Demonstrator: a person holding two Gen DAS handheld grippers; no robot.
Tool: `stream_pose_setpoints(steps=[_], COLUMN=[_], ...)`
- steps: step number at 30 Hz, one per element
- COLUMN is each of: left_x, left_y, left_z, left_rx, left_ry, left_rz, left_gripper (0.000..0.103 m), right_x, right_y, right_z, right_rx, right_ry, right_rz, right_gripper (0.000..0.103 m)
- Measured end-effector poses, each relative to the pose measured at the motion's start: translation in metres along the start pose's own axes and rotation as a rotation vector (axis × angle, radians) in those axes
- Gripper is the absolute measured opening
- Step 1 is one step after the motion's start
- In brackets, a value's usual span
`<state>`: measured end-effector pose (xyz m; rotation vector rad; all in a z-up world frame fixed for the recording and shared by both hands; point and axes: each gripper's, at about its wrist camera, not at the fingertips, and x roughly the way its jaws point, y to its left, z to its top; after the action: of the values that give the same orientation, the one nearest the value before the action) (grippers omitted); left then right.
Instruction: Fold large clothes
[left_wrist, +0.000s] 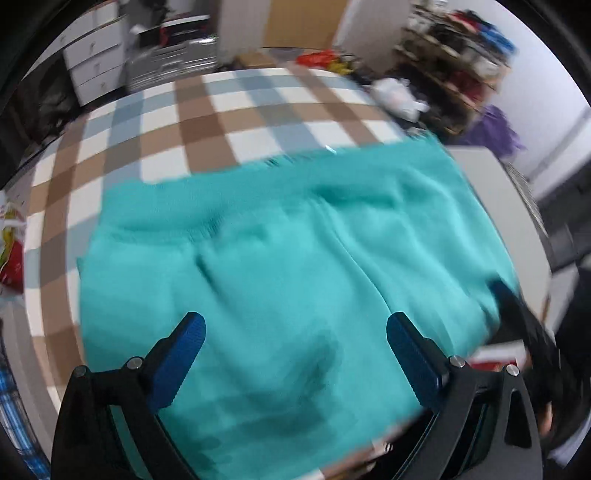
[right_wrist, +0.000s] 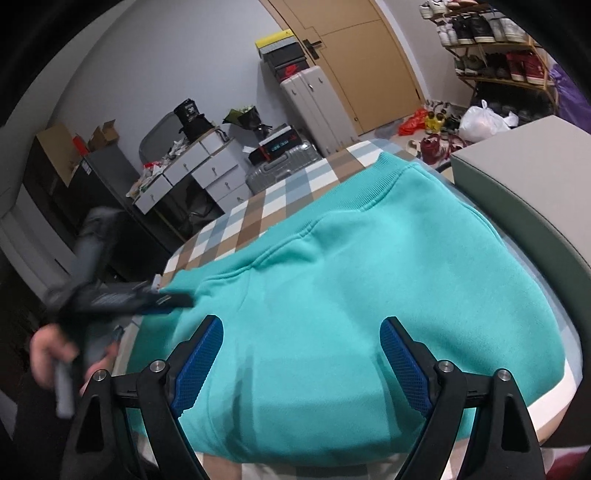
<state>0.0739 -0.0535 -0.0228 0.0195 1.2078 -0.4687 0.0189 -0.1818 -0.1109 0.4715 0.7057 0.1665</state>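
Observation:
A teal sweatshirt (left_wrist: 280, 258) lies folded on a checked cloth-covered table (left_wrist: 207, 122); its ribbed hem runs along the far side. It also shows in the right wrist view (right_wrist: 354, 280). My left gripper (left_wrist: 295, 332) is open and empty, just above the garment's near part. My right gripper (right_wrist: 301, 338) is open and empty above the garment's near edge. The left gripper also shows in the right wrist view (right_wrist: 147, 299), blurred, at the garment's left edge, held by a hand. The right gripper appears blurred at the right edge of the left wrist view (left_wrist: 524, 317).
A grey box (right_wrist: 524, 177) sits on the table right of the garment. Around the table are white drawers (right_wrist: 207, 173), suitcases (right_wrist: 314, 107), a shoe rack (right_wrist: 495, 55), a white bag (right_wrist: 484, 120) and a door (right_wrist: 354, 55).

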Motion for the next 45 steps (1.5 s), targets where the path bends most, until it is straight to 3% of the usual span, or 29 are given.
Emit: stream_pose_setpoints(steps=[4,5,7,9,10,14,16,18,21,22,23,25,30,31,34,35,37,38,39,41,45], left_x=[0.063,0.066,0.066,0.057,0.044,-0.017,-0.025,-0.004,0.069,0.086,0.083,0.082,0.039,0.019,-0.011,-0.009,0.019,0.034,0.041,0.040,0.024], left_y=[0.019,0.025,0.026,0.022,0.015,-0.025,-0.037,-0.037,-0.011,-0.003,0.001,0.003,0.003,0.000,-0.003,0.002,0.022,0.038,0.047,0.048,0.041], left_z=[-0.014,-0.012,-0.005,0.000,0.004,0.019,0.027,0.033,0.017,0.010,0.006,0.006,0.007,0.002,-0.025,-0.037,-0.054,-0.058,-0.065,-0.068,-0.062], left_rx=[-0.068,-0.106,-0.153,-0.182,-0.169,-0.057,-0.009,-0.030,-0.164,-0.188,-0.181,-0.203,-0.274,-0.233,-0.121,-0.109,-0.144,-0.184,-0.204,-0.190,-0.215], left_ry=[0.166,0.117,0.147,0.179,0.168,0.042,-0.020,0.003,0.176,0.168,0.081,0.076,0.108,0.081,0.006,0.003,0.064,0.095,0.035,0.001,-0.018], left_rz=[-0.130,-0.161,-0.159,-0.132,-0.135,-0.273,-0.302,-0.289,-0.327,-0.353,-0.389,-0.408,-0.391,-0.359,-0.151,-0.090,-0.040,-0.060,-0.145,-0.166,-0.161], left_gripper=[0.095,0.099,0.099,0.090,0.081,0.082,0.082,0.082,0.081,0.080,0.082,0.082,0.077,0.078,0.081,0.081,0.081,0.081,0.084,0.086,0.086], right_x=[0.002,0.004,0.004,0.004,0.004,-0.001,-0.006,-0.009,-0.010,-0.010,-0.010,-0.010,0.003,0.003,0.003,0.004,0.009,0.016,0.025,0.047,0.051], right_y=[0.008,0.010,0.012,0.010,0.007,-0.017,-0.027,-0.032,-0.034,-0.035,-0.035,-0.034,-0.025,-0.023,-0.008,-0.002,0.012,0.020,0.024,0.026,0.027], right_z=[-0.003,-0.004,-0.004,-0.004,-0.004,0.000,0.002,0.004,0.004,0.004,0.003,0.004,0.003,0.002,-0.004,-0.004,-0.009,-0.014,-0.018,-0.029,-0.033], right_rx=[-0.020,-0.032,-0.053,-0.047,-0.035,0.093,0.144,0.162,0.165,0.165,0.165,0.159,0.105,0.091,0.015,-0.011,-0.085,-0.127,-0.149,-0.189,-0.253], right_ry=[0.010,0.013,0.014,0.004,0.002,-0.015,-0.045,-0.062,-0.060,-0.055,-0.052,-0.052,0.006,0.011,0.045,0.056,0.091,0.132,0.173,0.265,0.288], right_rz=[0.003,-0.002,-0.017,-0.038,-0.048,-0.027,-0.032,-0.045,-0.060,-0.061,-0.060,-0.066,-0.050,-0.040,0.036,0.056,0.083,0.083,0.059,-0.065,-0.084], right_gripper=[0.088,0.088,0.088,0.088,0.088,0.088,0.088,0.088,0.088,0.088,0.088,0.088,0.088,0.088,0.088,0.087,0.085,0.078,0.061,0.047,0.046])
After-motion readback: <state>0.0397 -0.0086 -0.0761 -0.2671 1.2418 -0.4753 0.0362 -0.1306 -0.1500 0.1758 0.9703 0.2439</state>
